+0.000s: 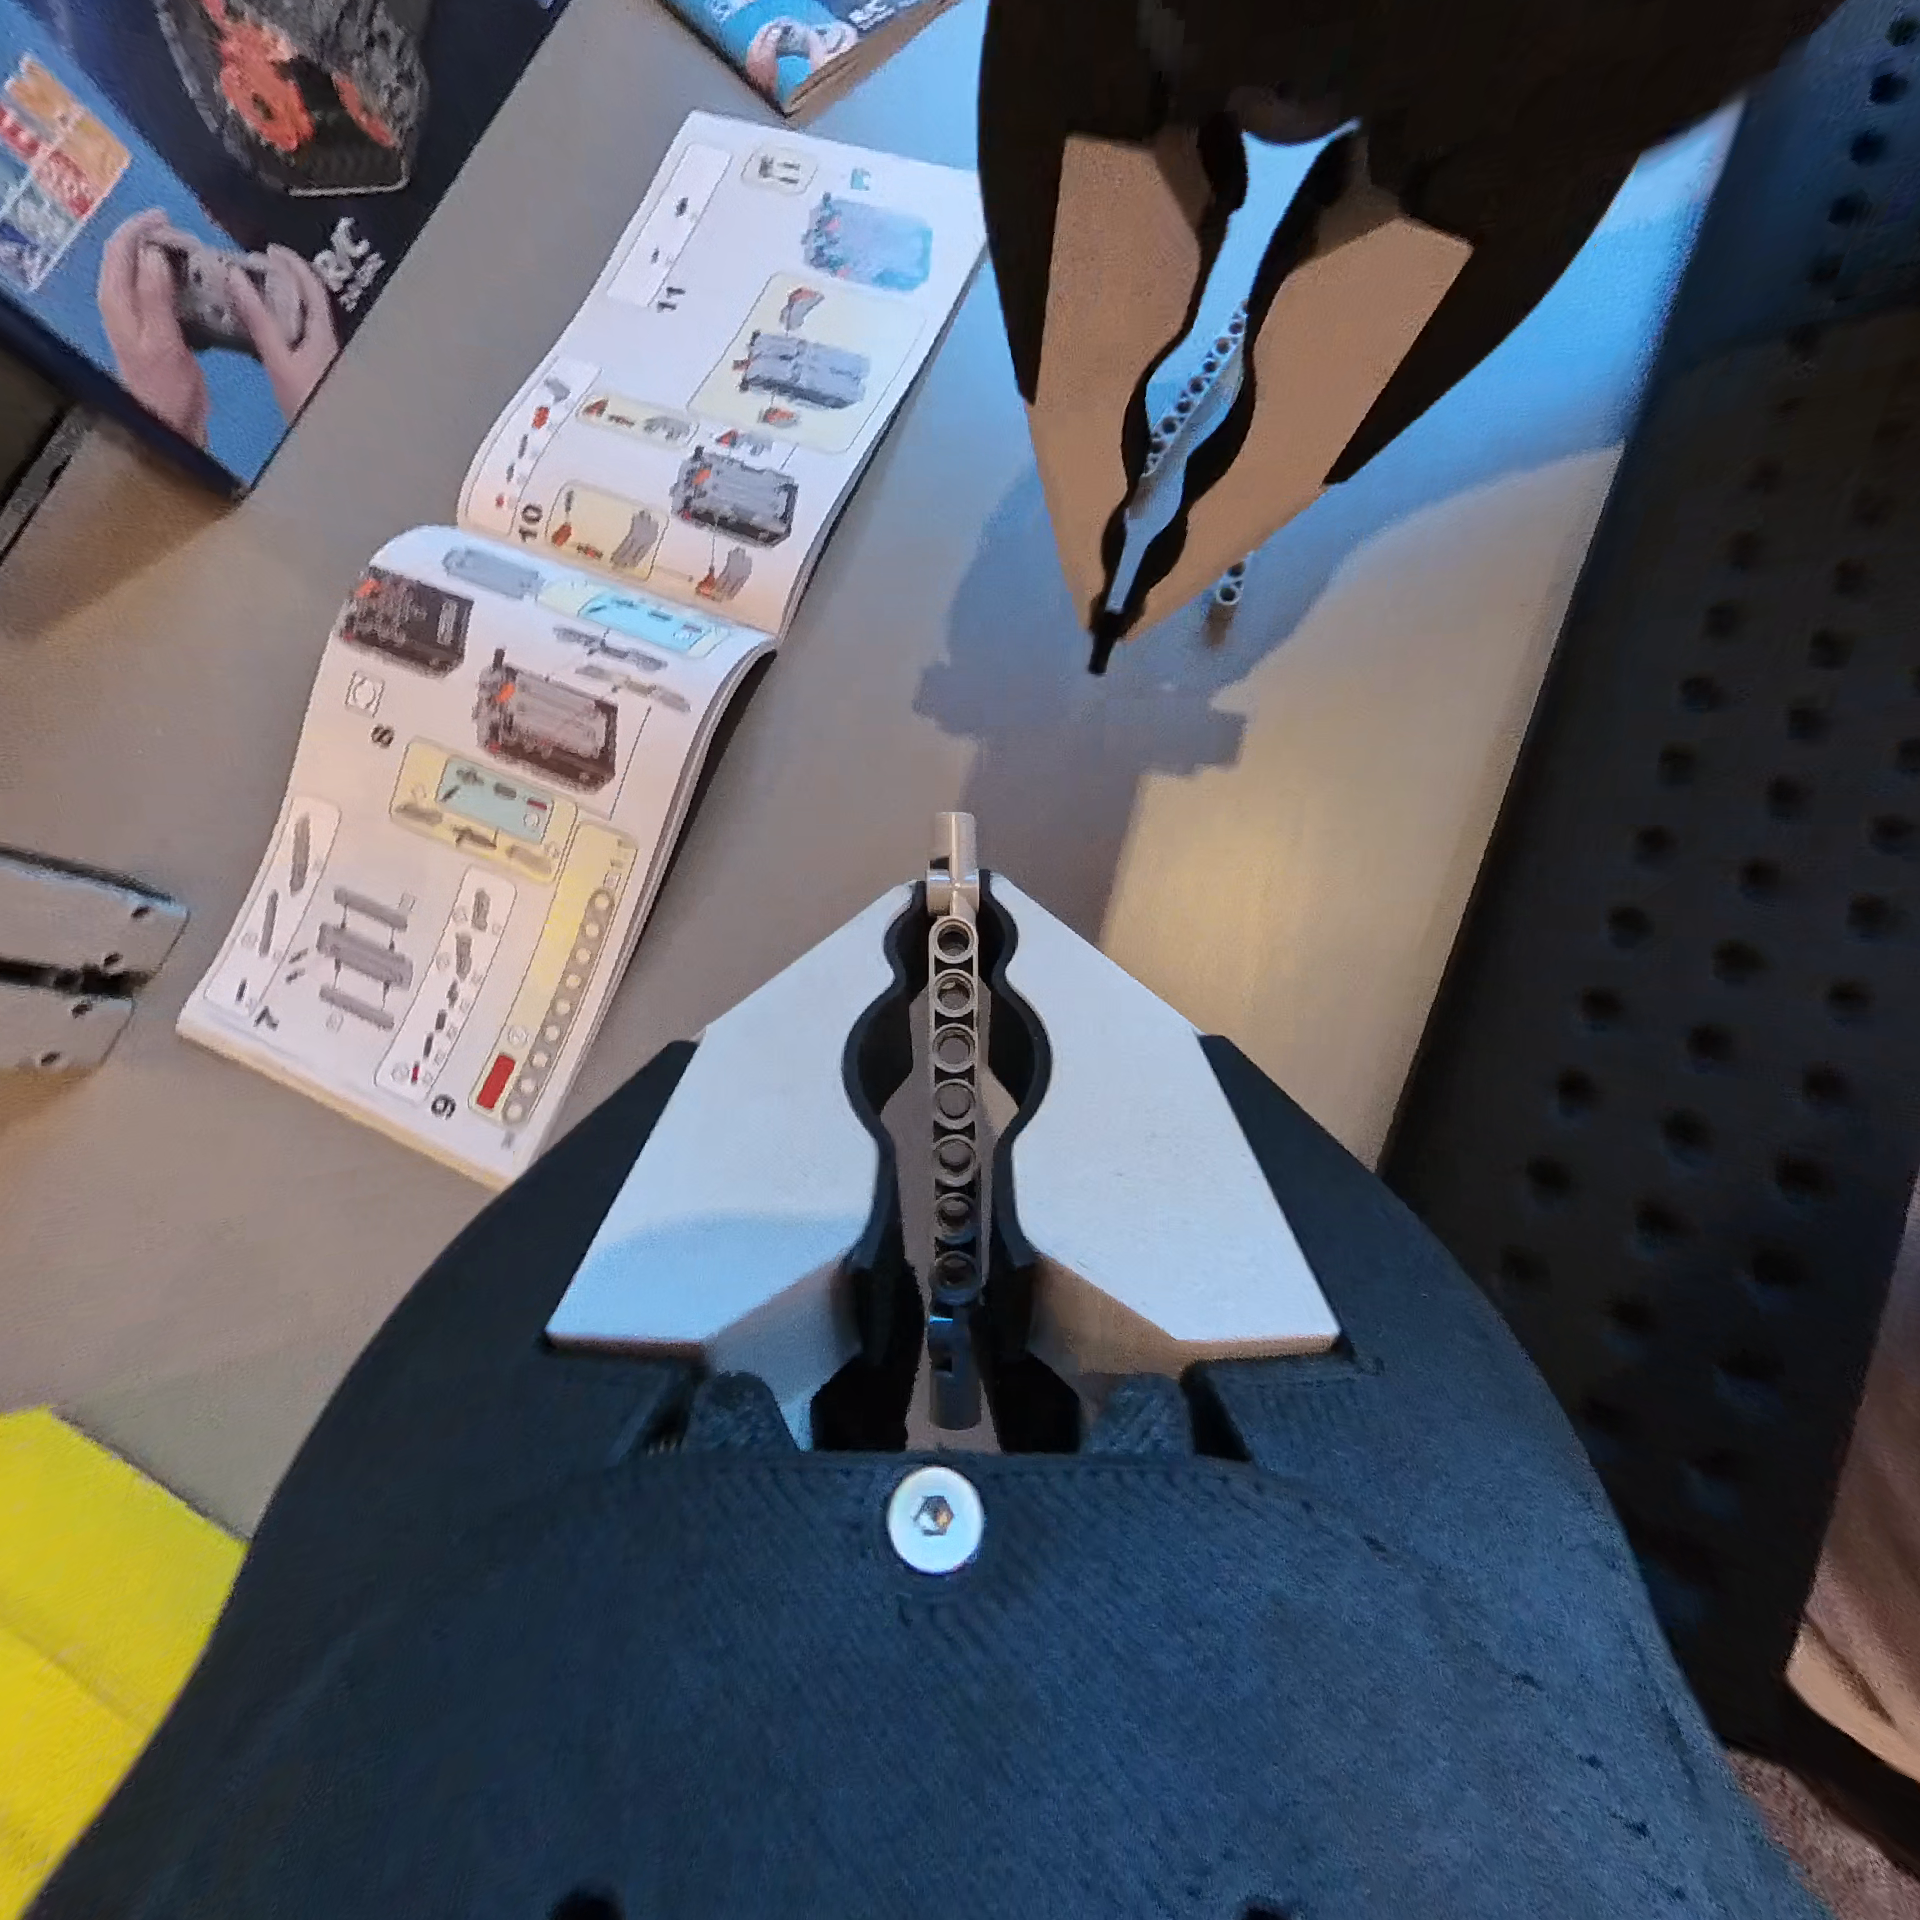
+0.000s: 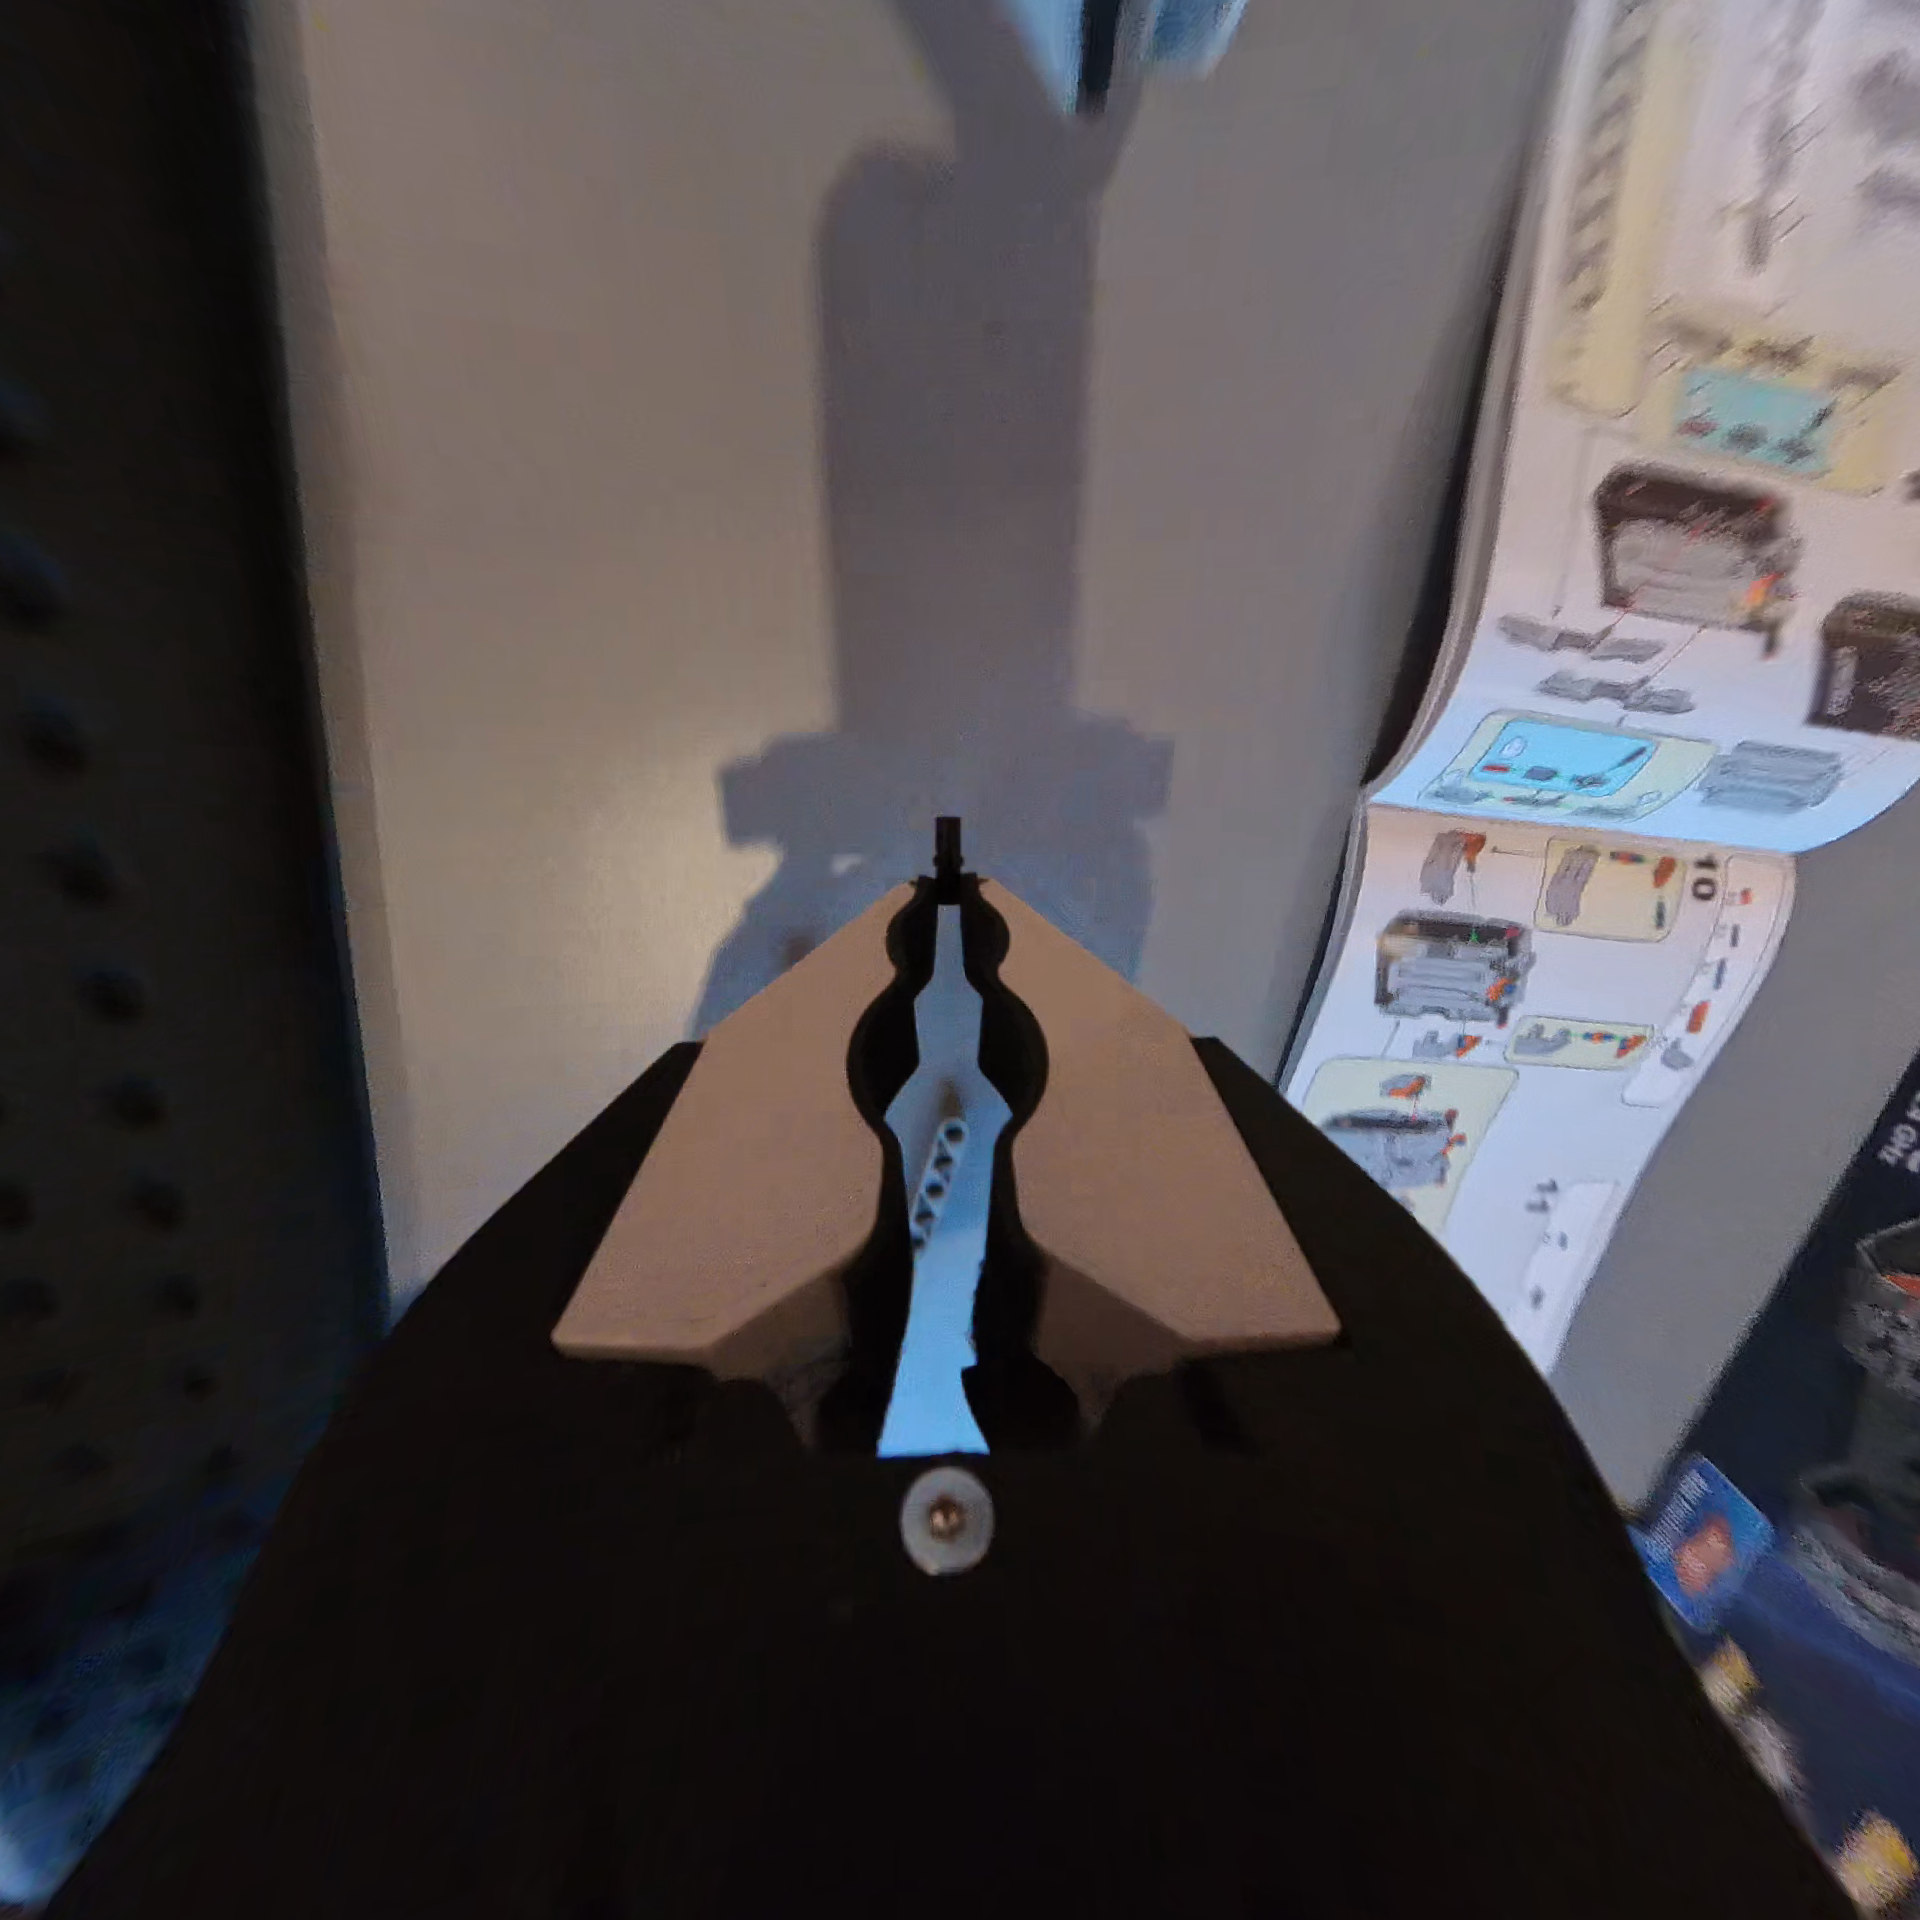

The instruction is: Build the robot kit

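Gripping a grey holed beam (image 1: 953, 1101), the left gripper (image 1: 954, 883) faces the right gripper (image 2: 948, 883), clamped on a black pin (image 2: 947, 844); an open instruction booklet (image 1: 582, 665) lies beside them.

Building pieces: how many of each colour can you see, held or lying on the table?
Grey beams with holes: 2, one clamped in the left gripper, the grey beam, and one lying on the table behind the right gripper.
Light tan connector at the held beam's tip: 1.
Black pin pinched by the right gripper: 1.
Total: 4.
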